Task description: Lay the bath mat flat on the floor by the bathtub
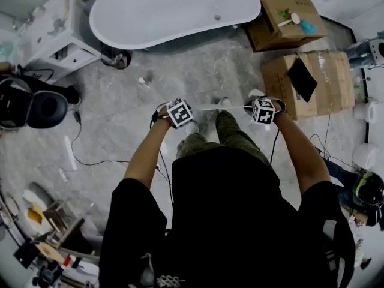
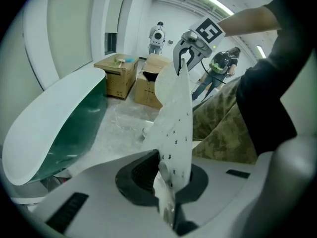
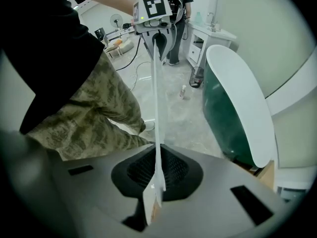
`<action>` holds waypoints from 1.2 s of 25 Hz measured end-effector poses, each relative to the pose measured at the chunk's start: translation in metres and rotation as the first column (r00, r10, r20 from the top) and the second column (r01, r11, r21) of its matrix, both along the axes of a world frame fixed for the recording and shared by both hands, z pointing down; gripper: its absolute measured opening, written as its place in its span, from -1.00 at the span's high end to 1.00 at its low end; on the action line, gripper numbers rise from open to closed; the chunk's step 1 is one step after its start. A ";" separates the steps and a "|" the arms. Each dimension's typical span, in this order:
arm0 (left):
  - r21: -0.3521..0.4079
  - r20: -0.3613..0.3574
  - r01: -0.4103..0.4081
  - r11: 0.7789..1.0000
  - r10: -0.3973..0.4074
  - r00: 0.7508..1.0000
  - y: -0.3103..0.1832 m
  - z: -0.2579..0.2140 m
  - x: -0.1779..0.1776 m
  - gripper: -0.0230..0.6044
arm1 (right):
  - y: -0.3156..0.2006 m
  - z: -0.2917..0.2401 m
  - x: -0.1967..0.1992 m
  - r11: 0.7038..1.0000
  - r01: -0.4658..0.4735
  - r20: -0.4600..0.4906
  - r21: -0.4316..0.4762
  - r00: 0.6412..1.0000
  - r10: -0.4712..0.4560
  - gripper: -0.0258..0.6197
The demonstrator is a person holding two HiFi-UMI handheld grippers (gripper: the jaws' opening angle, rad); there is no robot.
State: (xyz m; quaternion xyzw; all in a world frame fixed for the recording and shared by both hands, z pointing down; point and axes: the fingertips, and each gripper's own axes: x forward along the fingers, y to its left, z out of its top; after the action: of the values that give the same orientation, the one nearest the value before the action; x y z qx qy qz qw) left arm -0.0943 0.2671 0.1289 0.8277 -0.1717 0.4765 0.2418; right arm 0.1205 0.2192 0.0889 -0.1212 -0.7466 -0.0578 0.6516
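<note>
Mat held up taut, not yet laid

Thin white perforated bath mat (image 2: 176, 113) hangs edge-on in the air between both hands, above the grey marbled floor (image 1: 120, 113). The white oval bathtub (image 1: 174, 11) is at 12 o'clock from the person. Left gripper (image 2: 167, 202) fingers pinch one end of the mat and right gripper (image 3: 153, 202) fingers pinch the other. Best handling, I judge: step toward 12 o'clock, keep the mat stretched, line its long edge up with the tub, lower both ends level, and let go only once it lies flat. No brand or writing is legible, only square black-and-white markers on the gripper cubes.
</note>
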 end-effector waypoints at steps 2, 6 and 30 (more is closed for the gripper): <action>-0.010 0.004 0.009 1.000 -0.009 1.000 -0.007 -0.001 -0.003 0.84 | -0.016 -0.002 -0.004 1.000 -0.003 0.008 0.009 1.000 0.003 0.83; -0.004 0.015 0.022 1.000 -0.022 1.000 -0.030 -0.005 -0.006 0.84 | -0.045 0.000 -0.010 1.000 0.022 0.033 0.013 0.999 -0.023 0.83; -0.064 0.134 0.250 0.966 -0.240 0.962 -0.183 0.063 0.001 0.84 | -0.231 0.079 -0.009 0.997 0.048 0.108 -0.062 0.993 -0.041 0.83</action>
State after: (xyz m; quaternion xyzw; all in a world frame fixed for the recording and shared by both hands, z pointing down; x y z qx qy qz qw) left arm -0.0928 0.0837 0.1918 0.7581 -0.2683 0.5003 0.3209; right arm 0.1114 -0.0116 0.1679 -0.1555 -0.7788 -0.0546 0.6052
